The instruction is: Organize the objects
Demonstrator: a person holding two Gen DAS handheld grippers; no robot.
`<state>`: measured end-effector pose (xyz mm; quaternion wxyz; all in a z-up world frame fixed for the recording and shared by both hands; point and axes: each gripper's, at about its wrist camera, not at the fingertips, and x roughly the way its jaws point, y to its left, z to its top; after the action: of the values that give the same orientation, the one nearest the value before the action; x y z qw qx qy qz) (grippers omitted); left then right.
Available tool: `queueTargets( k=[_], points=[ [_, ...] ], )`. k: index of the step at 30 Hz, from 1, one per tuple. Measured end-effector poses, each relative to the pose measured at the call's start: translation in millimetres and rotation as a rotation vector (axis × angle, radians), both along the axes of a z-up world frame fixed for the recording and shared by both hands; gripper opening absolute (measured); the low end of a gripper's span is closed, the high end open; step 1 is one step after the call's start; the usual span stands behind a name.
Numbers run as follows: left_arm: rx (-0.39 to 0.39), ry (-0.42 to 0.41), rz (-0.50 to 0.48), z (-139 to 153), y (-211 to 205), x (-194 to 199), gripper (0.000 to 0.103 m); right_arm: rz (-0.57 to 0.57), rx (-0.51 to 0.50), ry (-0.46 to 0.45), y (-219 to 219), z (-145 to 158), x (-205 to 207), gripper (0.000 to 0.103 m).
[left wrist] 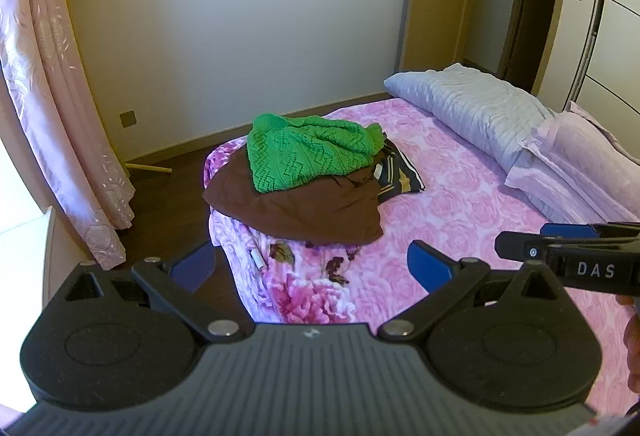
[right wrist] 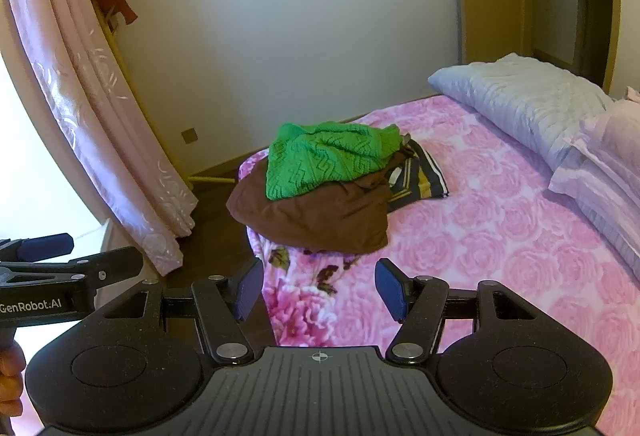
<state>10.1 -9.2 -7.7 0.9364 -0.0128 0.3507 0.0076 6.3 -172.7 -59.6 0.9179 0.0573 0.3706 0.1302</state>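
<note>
1. Left wrist view: the left gripper (left wrist: pixel 310 270) fills the bottom of the frame, its blue-padded jaws spread wide with nothing between them, above the near corner of the bed (left wrist: pixel 460 204).
2. At centre frame a green knitted sweater (left wrist: pixel 308 152) lies crumpled on top of a brown cloth (left wrist: pixel 304 212); a dark striped cloth (left wrist: pixel 400 176) shows from under them on the right.
3. A grey pillow (left wrist: pixel 472 108) and a pink pillow (left wrist: pixel 580 164) lie at the upper right; a pink curtain (left wrist: pixel 52 108) hangs at the left.
4. The right gripper (left wrist: pixel 560 248) enters from the right edge, seen side-on.
5. Right wrist view: the right gripper (right wrist: pixel 318 290) sits at the bottom, jaws apart and empty, above the bed corner (right wrist: pixel 500 244).
6. The green sweater (right wrist: pixel 328 160) rests on the brown cloth (right wrist: pixel 316 216) at centre, the striped cloth (right wrist: pixel 424 180) just right of them.
7. The left gripper (right wrist: pixel 60 256) shows at the lower left edge.
</note>
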Motion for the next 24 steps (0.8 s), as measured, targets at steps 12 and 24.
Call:
queueTargets(
  k=[12,24],
  points=[
    [0.004,0.008,0.006,-1,-1,5,0.101,0.015,-0.002,0.012,-3,1,7,0.059],
    [0.01,0.016,0.005,-4,-10,11,0.101,0.023,-0.001,0.018,-9,0,15,0.059]
  ],
)
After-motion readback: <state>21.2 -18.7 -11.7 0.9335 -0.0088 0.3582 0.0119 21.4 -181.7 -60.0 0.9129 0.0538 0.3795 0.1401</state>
